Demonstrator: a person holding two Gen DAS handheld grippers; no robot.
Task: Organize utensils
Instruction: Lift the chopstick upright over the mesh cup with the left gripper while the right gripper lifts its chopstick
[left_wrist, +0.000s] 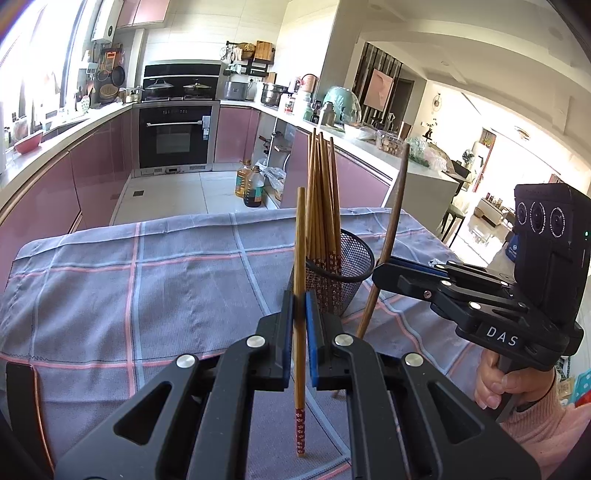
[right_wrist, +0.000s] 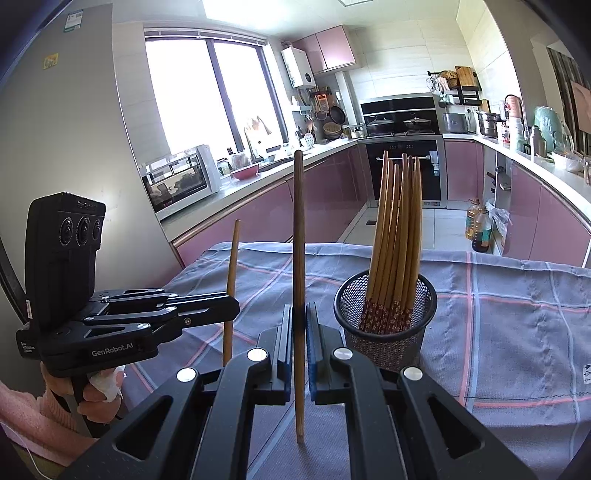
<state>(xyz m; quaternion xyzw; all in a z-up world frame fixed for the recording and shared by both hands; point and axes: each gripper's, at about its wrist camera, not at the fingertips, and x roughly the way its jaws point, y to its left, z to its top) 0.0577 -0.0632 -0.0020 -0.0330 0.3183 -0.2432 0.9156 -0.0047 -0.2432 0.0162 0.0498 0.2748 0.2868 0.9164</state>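
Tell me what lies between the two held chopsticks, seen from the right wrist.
Only bare checked cloth: in the right wrist view nothing stands between the light chopstick and the dark chopstick.

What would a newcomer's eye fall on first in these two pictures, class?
Probably the two chopsticks held upright, one clamped in each gripper: a light chopstick with a red patterned end in the left gripper, a darker chopstick in the right gripper. Next comes the black mesh cup on the checked tablecloth, holding a bundle of chopsticks that lean to one side.
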